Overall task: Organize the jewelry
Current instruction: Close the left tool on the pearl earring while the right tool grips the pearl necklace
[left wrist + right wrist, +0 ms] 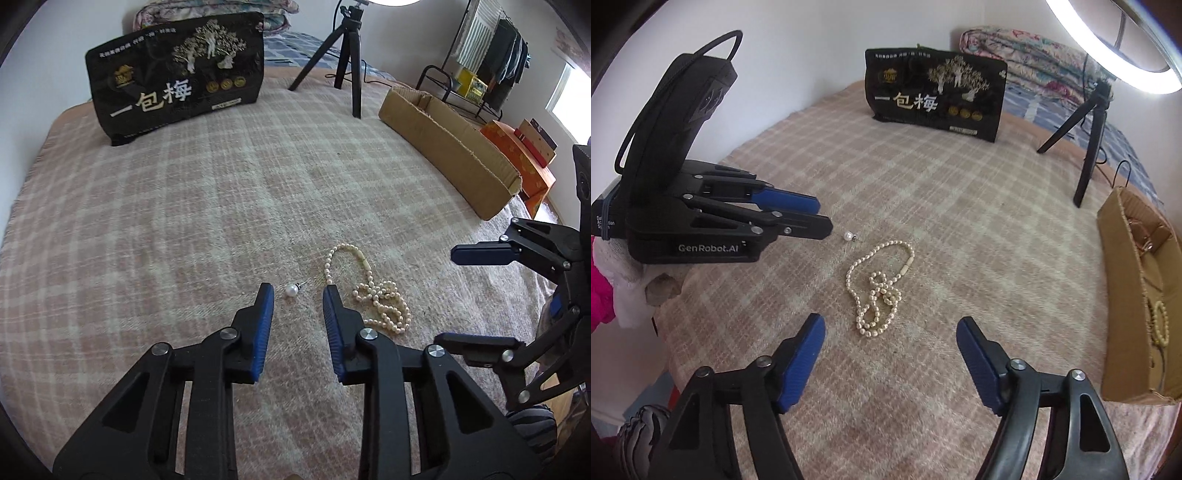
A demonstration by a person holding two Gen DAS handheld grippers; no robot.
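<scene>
While both grippers hang above the bed (147, 192), neither touches any jewelry. The left gripper (298, 295) has its fingers spread, empty, with the pearl earring (291, 290) lying on the plaid blanket just beyond the gap between the tips. The earring's metal post is too small to resolve clearly. The pearl necklace (380, 299) lies in a loose tangle just right of the right-hand finger, which covers part of the strand's near end.

The right gripper (891, 330) also has its fingers spread wide and empty; the necklace (875, 291) sits between and slightly beyond the tips. In the left wrist view this gripper is cut off at the right edge.

The cardboard box (1123, 295) stands at the right edge of the bed, well apart from the necklace. A beaded bracelet (1160, 323) and some small metallic items lie inside it; those items are hard to identify. A black printed bag (934, 96) stands at the far side, and a tripod (1086, 147) rises to its right, its ring light (1115, 55) cropped by the frame.
</scene>
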